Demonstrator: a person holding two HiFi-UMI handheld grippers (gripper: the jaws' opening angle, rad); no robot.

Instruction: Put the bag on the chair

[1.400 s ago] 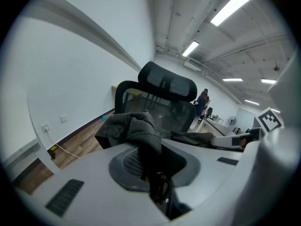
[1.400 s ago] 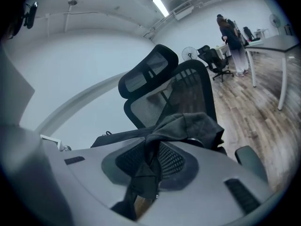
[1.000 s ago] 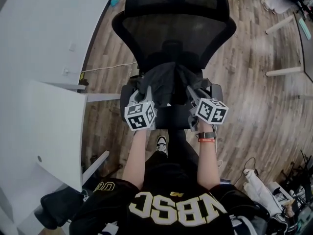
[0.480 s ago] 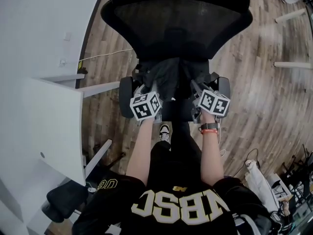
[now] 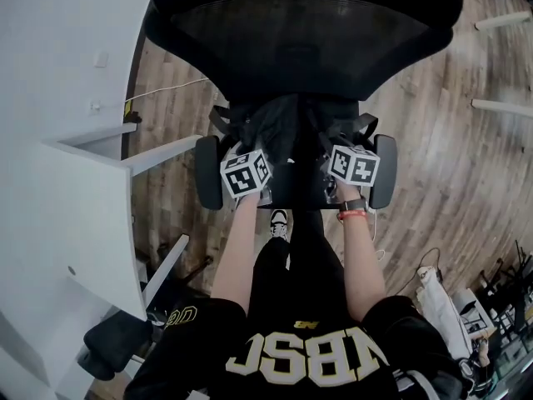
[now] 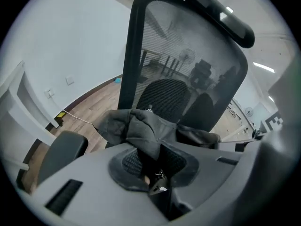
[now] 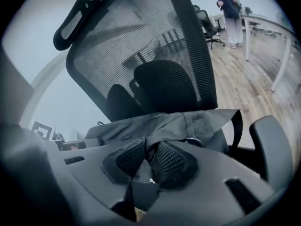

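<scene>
A dark fabric bag (image 5: 283,127) hangs between both grippers, over the seat of a black mesh office chair (image 5: 304,36). In the left gripper view my left gripper (image 6: 149,166) is shut on a fold of the bag (image 6: 141,131). The right gripper view has my right gripper (image 7: 148,161) shut on the bag (image 7: 188,126) too, cloth pinched between its textured pads. The chair's mesh backrest (image 6: 188,69) rises just behind the bag. From the head view both marker cubes sit side by side at the seat's front, left gripper (image 5: 250,158) and right gripper (image 5: 337,152).
Armrests stand at either side of the seat, one (image 5: 206,172) on the left and one (image 5: 385,170) on the right. A white desk (image 5: 75,215) runs along the left. Wooden floor (image 5: 450,165) lies around the chair. A person stands far off (image 7: 230,8).
The chair and bag have shifted up and closer in the head view. Both grippers have carried the bag forward, further over the seat, toward the backrest.
</scene>
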